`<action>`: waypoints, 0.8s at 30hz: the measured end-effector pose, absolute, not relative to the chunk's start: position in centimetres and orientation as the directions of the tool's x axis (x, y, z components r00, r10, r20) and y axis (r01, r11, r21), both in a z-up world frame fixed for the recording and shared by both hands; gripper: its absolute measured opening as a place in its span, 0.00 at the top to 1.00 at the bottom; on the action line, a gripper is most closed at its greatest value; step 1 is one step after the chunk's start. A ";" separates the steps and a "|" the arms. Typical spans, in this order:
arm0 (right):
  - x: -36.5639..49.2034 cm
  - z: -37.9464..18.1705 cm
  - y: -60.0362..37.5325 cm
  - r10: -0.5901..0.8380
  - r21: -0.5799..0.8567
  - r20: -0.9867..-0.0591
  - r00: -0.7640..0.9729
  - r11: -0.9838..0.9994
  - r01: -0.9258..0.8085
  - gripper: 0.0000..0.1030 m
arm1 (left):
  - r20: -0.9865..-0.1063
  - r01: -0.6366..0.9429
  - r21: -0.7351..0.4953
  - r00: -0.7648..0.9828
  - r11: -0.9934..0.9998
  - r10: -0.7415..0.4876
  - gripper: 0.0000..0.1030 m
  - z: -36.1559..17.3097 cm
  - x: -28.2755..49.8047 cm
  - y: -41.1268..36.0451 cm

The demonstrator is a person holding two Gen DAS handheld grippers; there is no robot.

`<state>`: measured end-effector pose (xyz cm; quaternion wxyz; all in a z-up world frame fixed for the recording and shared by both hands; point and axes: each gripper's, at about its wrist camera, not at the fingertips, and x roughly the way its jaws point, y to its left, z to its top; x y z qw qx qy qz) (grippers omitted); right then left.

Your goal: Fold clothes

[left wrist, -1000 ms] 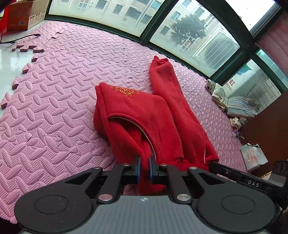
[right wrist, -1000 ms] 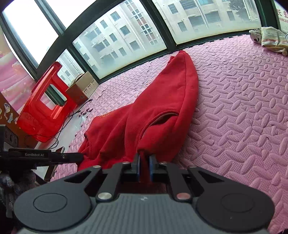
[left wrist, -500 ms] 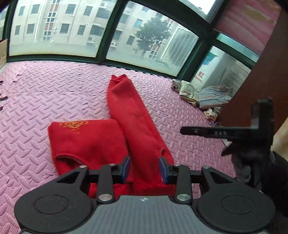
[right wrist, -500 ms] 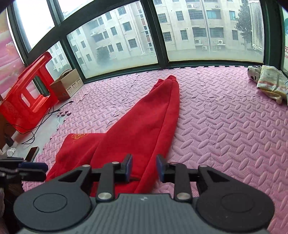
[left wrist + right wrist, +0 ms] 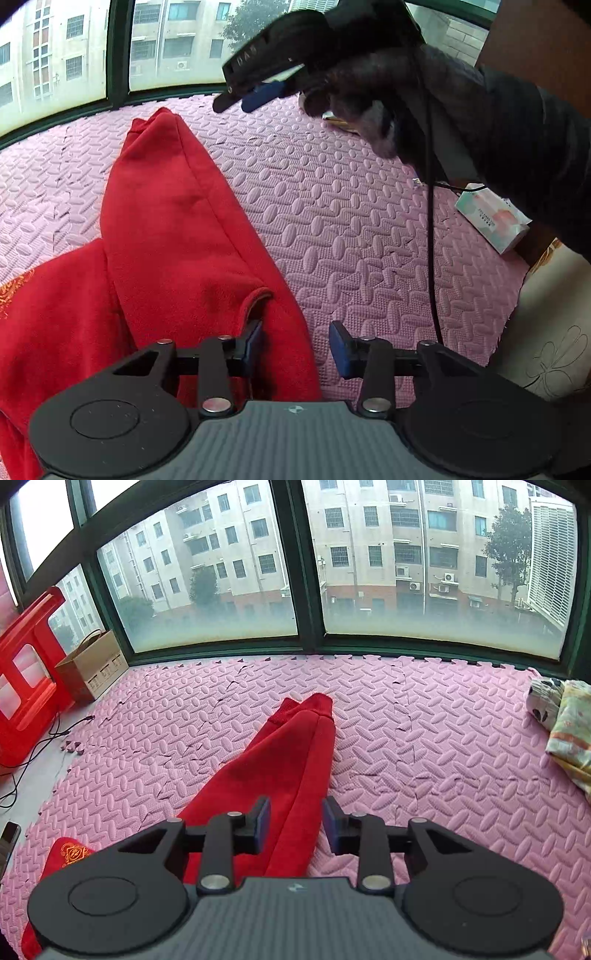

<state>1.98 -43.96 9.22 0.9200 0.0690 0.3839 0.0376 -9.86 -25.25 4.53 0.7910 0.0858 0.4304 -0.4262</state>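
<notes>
- We see the red garment [image 5: 280,760] lying flat on the pink foam mat [image 5: 424,746], its long sleeve-like part running away from us toward the window [image 5: 406,572], ribbed cuff at the far end.
- In the left wrist view the same red fleece [image 5: 177,229] stretches from the lower left up to a narrow tip near the window frame; a folded slab of it with gold embroidery sits at the left edge.
- Our left gripper [image 5: 295,347] hovers low over the near edge of the cloth, jaws spread wide, nothing between them but cloth and mat below.
- Our right gripper [image 5: 295,823] is level and points along the sleeve; its jaws are parted, and we cannot tell whether the pads touch the fabric.
- From the left wrist camera, the right hand [image 5: 369,85] in a dark glove holds its tool raised high above the mat, tilted down to the left.
- The mat is embossed interlocking tiles; the garment is soft and matte.
- A cardboard box [image 5: 92,664], a red plastic stool [image 5: 26,672] and a heap of pale cloth [image 5: 565,723] sit at the mat's edges.
</notes>
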 end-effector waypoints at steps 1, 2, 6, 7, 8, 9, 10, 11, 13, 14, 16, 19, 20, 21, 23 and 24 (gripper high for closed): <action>3.2 8.9 -43.9 0.124 0.152 -0.707 0.696 0.988 -0.022 0.66 | -0.760 0.745 -0.233 0.261 0.625 -0.595 0.63 4.2 -9.7 -25.3; 4.4 8.6 -43.8 0.122 0.146 -0.710 0.693 0.989 -0.024 0.66 | -0.761 0.744 -0.234 0.260 0.626 -0.594 0.64 4.1 -9.7 -25.3; 8.9 6.8 -43.2 0.111 0.134 -0.724 0.681 0.991 -0.019 0.63 | -0.762 0.727 -0.266 0.244 0.633 -0.600 0.81 3.9 -9.1 -25.1; 9.9 6.3 -43.1 0.110 0.138 -0.728 0.677 0.990 -0.013 0.59 | -0.761 0.723 -0.276 0.238 0.634 -0.603 0.83 3.8 -8.9 -25.1; 10.8 5.8 -43.0 0.112 0.145 -0.730 0.674 0.989 -0.009 0.59 | -0.758 0.722 -0.286 0.231 0.630 -0.610 0.85 3.9 -8.9 -25.0; 11.4 5.4 -42.9 0.112 0.148 -0.729 0.675 0.989 -0.005 0.58 | -0.755 0.721 -0.293 0.227 0.627 -0.615 0.86 3.9 -8.8 -24.9; 11.9 5.1 -42.9 0.110 0.148 -0.730 0.675 0.989 -0.001 0.52 | -0.753 0.722 -0.301 0.221 0.623 -0.620 0.87 4.0 -8.7 -24.9; 12.5 4.7 -42.8 0.103 0.145 -0.732 0.674 0.989 0.006 0.51 | -0.750 0.722 -0.309 0.216 0.619 -0.625 0.88 4.0 -8.6 -24.8; 13.9 3.7 -42.8 0.085 0.137 -0.740 0.667 0.990 0.025 0.51 | -0.740 0.716 -0.333 0.205 0.614 -0.641 0.89 4.1 -8.3 -24.6; 14.3 3.3 -42.8 0.082 0.134 -0.742 0.665 0.991 0.027 0.52 | -0.734 0.715 -0.344 0.200 0.609 -0.649 0.89 4.2 -8.2 -24.5; 14.8 2.7 -42.9 0.078 0.124 -0.745 0.663 0.992 0.024 0.53 | -0.727 0.713 -0.357 0.194 0.604 -0.659 0.89 4.4 -8.1 -24.4; 15.1 2.0 -43.0 0.072 0.121 -0.746 0.662 0.992 0.028 0.61 | -0.712 0.718 -0.372 0.185 0.588 -0.677 0.89 4.7 -8.1 -24.3; 15.2 1.8 -43.0 0.069 0.120 -0.748 0.660 0.992 0.032 0.68 | -0.710 0.718 -0.376 0.183 0.586 -0.680 0.89 4.7 -8.0 -24.3; 15.2 1.7 -43.1 0.067 0.120 -0.747 0.661 0.992 0.035 0.70 | -0.709 0.716 -0.381 0.180 0.585 -0.682 0.89 4.7 -7.9 -24.3; 15.0 1.7 -43.2 0.062 0.118 -0.742 0.668 0.992 0.040 0.83 | -0.705 0.715 -0.388 0.176 0.582 -0.687 0.89 4.8 -7.8 -24.2; 14.9 1.8 -43.3 0.062 0.120 -0.737 0.673 0.992 0.041 0.85 | -0.701 0.715 -0.392 0.176 0.579 -0.691 0.89 4.9 -7.7 -24.1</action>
